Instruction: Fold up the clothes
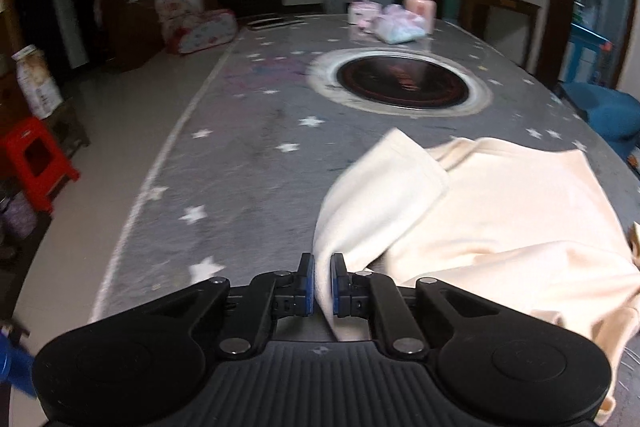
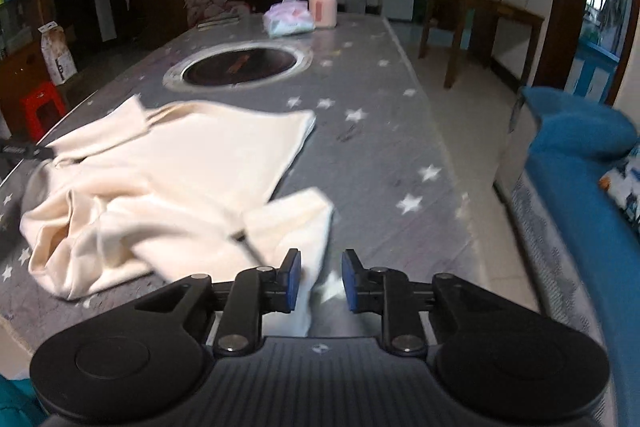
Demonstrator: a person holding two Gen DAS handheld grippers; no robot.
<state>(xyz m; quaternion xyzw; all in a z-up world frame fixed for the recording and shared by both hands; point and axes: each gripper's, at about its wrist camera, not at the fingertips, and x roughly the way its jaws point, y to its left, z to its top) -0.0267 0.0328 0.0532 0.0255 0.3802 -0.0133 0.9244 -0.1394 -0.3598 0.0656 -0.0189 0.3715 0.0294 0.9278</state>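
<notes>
Folding is at an early stage: the cream-coloured soft fabric garment (image 2: 168, 163) lies rumpled and only partly spread on the grey star-patterned table cover (image 1: 240, 163); no neat fold is visible, and squaring and flattening remain. Left gripper (image 1: 322, 283): jaws narrow, pinching a fold of the garment's left edge; the rest spreads to its right. Right gripper (image 2: 320, 281): jaws slightly apart, a loose flap lying between them, against the left pad (image 2: 294, 279); not clamped.
</notes>
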